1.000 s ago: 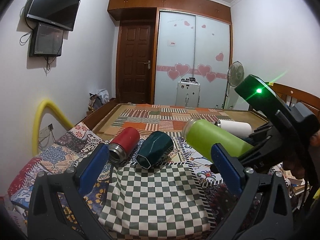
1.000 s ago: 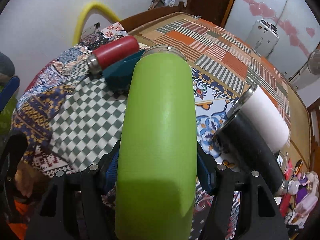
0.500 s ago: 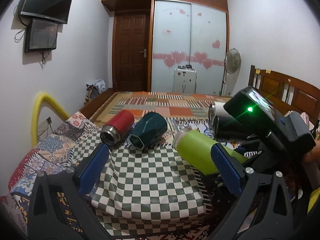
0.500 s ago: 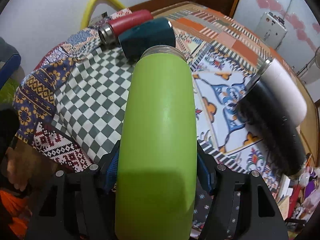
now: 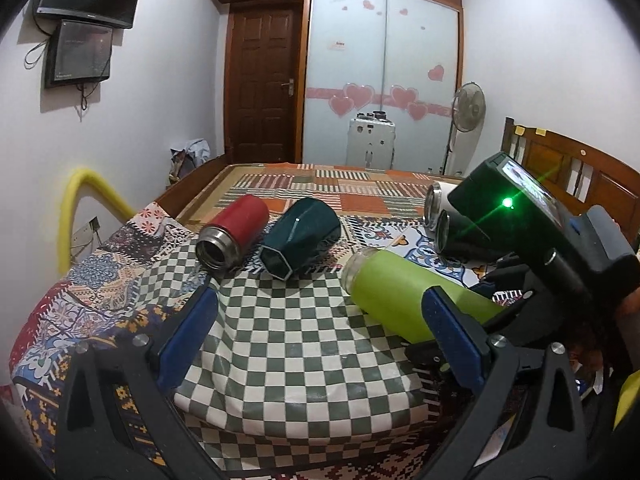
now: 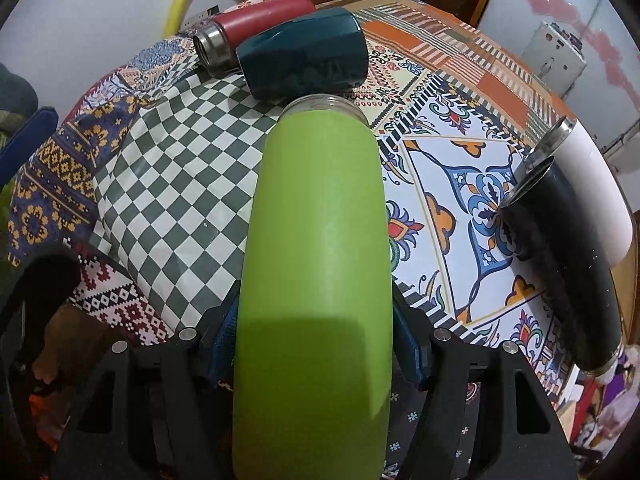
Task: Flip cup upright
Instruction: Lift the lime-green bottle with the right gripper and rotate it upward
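Green cup (image 6: 316, 264): lying sideways, clamped low on its body by right gripper (image 6: 316, 356), mouth toward teal cup (image 6: 304, 56) | left gripper (image 5: 320, 340): wide, empty | advice: rotate mouth upward; clear teal cup; seat base flat on checked cloth (image 5: 288, 344)

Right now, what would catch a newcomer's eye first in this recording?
The lime-green cup fills the middle of the right wrist view, lying lengthwise and clamped between the right gripper's blue pads, its mouth pointing away from the camera. Behind it, a red cup and a dark teal cup lie side by side on the checkered cloth. The left gripper hangs open over that cloth, holding nothing.
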A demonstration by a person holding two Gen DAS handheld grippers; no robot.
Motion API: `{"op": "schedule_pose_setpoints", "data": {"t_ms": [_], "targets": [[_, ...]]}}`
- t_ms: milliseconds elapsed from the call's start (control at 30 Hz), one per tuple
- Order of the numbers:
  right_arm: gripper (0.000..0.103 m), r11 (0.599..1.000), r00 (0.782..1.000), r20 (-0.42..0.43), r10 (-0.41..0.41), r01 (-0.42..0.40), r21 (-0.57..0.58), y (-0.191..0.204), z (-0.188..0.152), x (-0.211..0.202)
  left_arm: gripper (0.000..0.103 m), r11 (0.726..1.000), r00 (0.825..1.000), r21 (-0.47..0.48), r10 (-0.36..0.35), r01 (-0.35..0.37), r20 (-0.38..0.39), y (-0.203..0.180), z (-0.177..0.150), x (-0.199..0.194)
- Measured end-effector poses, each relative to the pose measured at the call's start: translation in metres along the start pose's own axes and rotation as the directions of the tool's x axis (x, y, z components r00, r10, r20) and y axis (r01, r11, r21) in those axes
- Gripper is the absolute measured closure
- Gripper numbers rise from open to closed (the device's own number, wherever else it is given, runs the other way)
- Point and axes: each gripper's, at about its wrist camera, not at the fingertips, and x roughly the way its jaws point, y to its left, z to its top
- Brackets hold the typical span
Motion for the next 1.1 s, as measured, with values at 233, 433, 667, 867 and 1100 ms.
{"op": "schedule_pose_setpoints", "data": {"t_ms": [233, 433, 667, 867, 1100], "targets": [[0.040, 1.000, 0.999, 0.032, 0.008, -0.008, 0.007, -0.002, -0.002, -0.018, 0.000, 0.998, 0.998, 0.020, 0.057, -0.058, 0.031, -0.001, 0.010, -0.012], [0.040, 1.000, 0.985, 0.171, -0.012, 0.008, 0.028, -0.009, -0.023, -0.063, 0.000, 0.998, 0.998, 0.019, 0.051, -0.051, 0.022, -0.011, 0.027, -0.015], [0.033, 0.985, 0.905, 0.395, -0.159, 0.118, 0.126, -0.036, -0.063, -0.122, 0.000, 0.998, 0.999, 0.064, 0.031, -0.030, -0.021, -0.041, 0.046, -0.004], [0.027, 0.968, 0.830, 0.506, -0.235, 0.152, 0.201, -0.056, -0.093, -0.147, 0.003, 0.995, 0.983, 0.090, -0.016, 0.033, -0.182, -0.069, 0.052, 0.036], [0.027, 0.956, 0.793, 0.552, -0.256, 0.123, 0.266, -0.076, -0.116, -0.142, 0.016, 0.997, 0.888, 0.036, -0.046, 0.070, -0.457, -0.083, 0.046, 0.103]]}}
